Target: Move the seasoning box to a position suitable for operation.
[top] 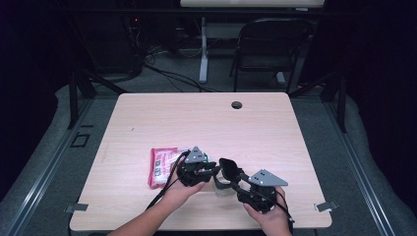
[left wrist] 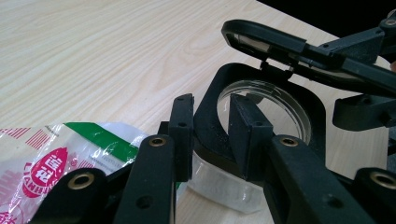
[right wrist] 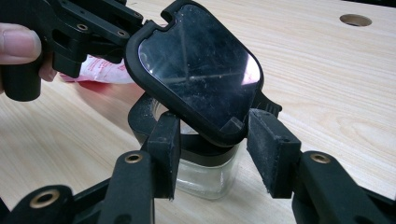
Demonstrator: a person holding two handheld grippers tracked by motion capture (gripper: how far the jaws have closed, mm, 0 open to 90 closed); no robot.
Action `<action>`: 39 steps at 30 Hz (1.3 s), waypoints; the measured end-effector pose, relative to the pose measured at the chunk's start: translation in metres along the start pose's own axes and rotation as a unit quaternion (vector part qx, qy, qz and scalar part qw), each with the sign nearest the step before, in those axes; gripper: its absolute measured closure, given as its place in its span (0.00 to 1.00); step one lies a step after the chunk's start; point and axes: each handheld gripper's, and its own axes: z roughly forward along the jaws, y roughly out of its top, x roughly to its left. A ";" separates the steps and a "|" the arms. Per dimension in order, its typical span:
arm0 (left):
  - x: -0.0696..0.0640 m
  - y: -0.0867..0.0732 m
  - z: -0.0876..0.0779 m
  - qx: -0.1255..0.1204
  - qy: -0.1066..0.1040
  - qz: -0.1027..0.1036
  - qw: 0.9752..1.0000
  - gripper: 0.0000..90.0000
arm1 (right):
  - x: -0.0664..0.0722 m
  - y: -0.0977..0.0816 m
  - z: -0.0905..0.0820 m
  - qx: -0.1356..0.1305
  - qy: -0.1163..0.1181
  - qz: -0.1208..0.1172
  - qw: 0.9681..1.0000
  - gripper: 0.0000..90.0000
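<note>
A small clear glass jar (top: pixel 223 190) with a black collar stands near the table's front edge. Its hinged black lid (top: pixel 227 167) is tipped up and open. My left gripper (left wrist: pixel 212 126) straddles the collar (left wrist: pixel 308 107), one jaw outside and one inside the mouth, with a thin gap at the inner pad, so it is open. My right gripper (right wrist: pixel 217 140) is open, its jaws flanking the hinge end of the lid (right wrist: pixel 196 70) above the jar (right wrist: pixel 205 177), with a small gap at the left pad. A red and white packet (top: pixel 161 166) lies flat to the left.
The packet (left wrist: pixel 56 158) lies just beside my left gripper's jaws. The light wooden table (top: pixel 206 123) has a round cable hole (top: pixel 236 104) near its far edge. A folding chair (top: pixel 270 44) and cables stand on the floor beyond the table.
</note>
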 end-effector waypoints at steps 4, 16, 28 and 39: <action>-0.001 -0.001 0.001 -0.004 0.003 0.006 1.000 0.79 | 0.000 0.000 -0.001 -0.006 -0.001 -0.002 1.000 0.62; -0.001 -0.001 0.001 -0.007 0.004 0.009 1.000 0.79 | -0.003 0.001 -0.008 -0.016 -0.004 0.004 1.000 0.71; -0.001 -0.002 0.002 -0.010 0.002 0.008 1.000 0.79 | -0.009 0.001 -0.016 -0.022 -0.005 0.019 1.000 0.84; 0.000 -0.002 0.002 -0.011 0.000 0.009 1.000 0.79 | -0.017 -0.002 -0.022 -0.022 -0.012 0.035 0.999 0.91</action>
